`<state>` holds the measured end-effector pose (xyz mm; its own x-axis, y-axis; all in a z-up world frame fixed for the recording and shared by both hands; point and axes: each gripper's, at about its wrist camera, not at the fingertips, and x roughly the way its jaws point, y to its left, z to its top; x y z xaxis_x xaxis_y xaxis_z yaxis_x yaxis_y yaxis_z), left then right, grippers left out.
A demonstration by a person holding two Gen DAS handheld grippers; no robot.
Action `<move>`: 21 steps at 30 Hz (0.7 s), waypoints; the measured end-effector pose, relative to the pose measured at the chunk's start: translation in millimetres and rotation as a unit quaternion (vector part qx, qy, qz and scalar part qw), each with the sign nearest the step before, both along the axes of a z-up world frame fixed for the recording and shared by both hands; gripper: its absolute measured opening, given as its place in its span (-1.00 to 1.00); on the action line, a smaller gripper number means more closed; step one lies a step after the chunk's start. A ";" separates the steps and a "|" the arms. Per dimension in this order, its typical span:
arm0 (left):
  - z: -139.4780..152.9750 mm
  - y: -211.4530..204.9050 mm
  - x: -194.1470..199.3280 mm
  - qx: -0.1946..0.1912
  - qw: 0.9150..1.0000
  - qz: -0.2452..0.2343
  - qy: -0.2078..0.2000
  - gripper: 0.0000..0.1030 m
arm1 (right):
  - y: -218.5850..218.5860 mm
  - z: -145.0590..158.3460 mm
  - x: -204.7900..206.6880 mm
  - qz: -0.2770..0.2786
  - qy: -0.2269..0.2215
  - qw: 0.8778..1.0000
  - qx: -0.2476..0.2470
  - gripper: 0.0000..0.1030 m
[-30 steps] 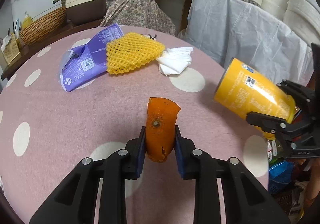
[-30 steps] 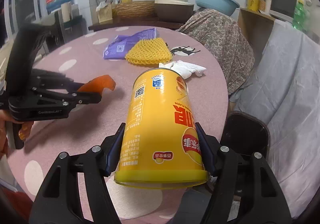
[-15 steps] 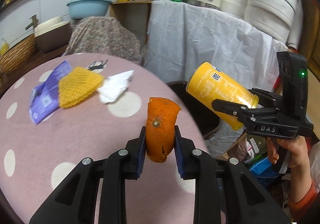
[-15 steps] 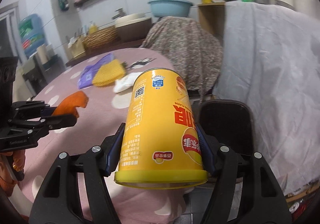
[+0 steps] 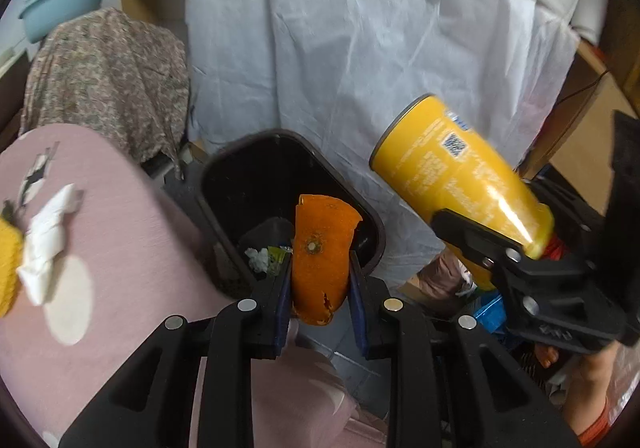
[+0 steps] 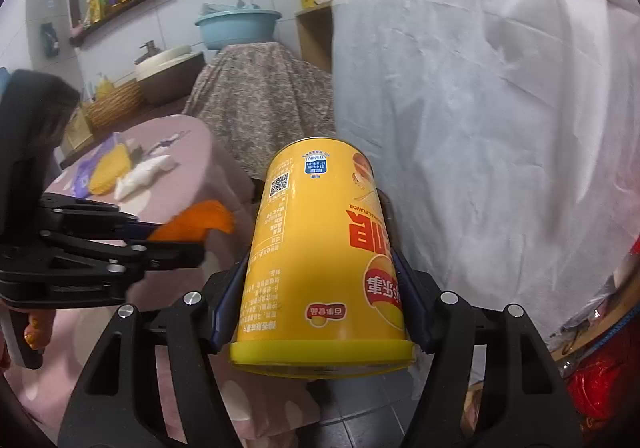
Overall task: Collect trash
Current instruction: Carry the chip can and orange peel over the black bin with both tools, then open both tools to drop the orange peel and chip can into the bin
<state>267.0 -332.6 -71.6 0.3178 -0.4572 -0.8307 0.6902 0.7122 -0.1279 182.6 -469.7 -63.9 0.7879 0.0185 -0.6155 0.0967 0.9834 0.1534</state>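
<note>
My left gripper (image 5: 320, 280) is shut on a piece of orange peel (image 5: 322, 248), held over the near rim of a black trash bin (image 5: 224, 168) that stands beside the pink table (image 5: 120, 240). The bin has a few scraps at its bottom. My right gripper (image 6: 320, 308) is shut on a yellow chip can (image 6: 320, 248), lid end toward the camera. In the left wrist view that can (image 5: 460, 184) hangs to the right of the bin, tilted. In the right wrist view the left gripper (image 6: 176, 236) and the peel (image 6: 196, 224) are at the left; the can hides the bin.
On the table lie a white crumpled tissue (image 5: 46, 236), a yellow foam net (image 6: 106, 170) and a purple wrapper (image 6: 82, 178). A white sheet (image 5: 360, 48) drapes furniture behind the bin, and a patterned cloth (image 5: 108, 80) covers something beside it. Bags and clutter sit on the floor at the right.
Both grippers swung from over the table to its edge. The bin has come into view under the peel, and the can is now beside it. Both grips are unchanged.
</note>
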 end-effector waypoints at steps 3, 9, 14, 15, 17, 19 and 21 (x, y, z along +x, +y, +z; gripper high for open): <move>-24.1 -27.2 14.2 0.030 0.999 0.000 0.014 -0.51 | -17.0 -10.2 -0.4 -0.013 0.008 1.000 0.008 0.29; -63.2 -56.2 37.2 0.067 0.997 0.009 0.048 -0.51 | -40.6 -28.5 -2.3 -0.031 0.021 0.999 0.024 0.29; -80.4 -60.6 52.1 0.071 0.994 0.031 0.075 -0.33 | -52.2 -39.0 -1.4 -0.040 0.027 0.998 0.034 0.29; -80.8 -60.3 54.5 0.070 0.994 0.036 0.076 -0.27 | -54.6 -40.7 -1.1 -0.041 0.028 0.998 0.036 0.29; -80.0 -59.8 54.8 0.067 0.994 0.041 0.071 0.00 | -59.1 -44.3 -1.9 -0.046 0.028 0.998 0.041 0.29; -77.5 -58.8 54.2 0.063 0.995 0.043 0.064 0.13 | -62.4 -47.6 -2.4 -0.049 0.030 0.997 0.046 0.29; -74.7 -58.1 54.4 0.062 0.996 0.044 0.055 0.15 | -64.0 -51.9 -1.4 -0.049 0.033 0.997 0.048 0.29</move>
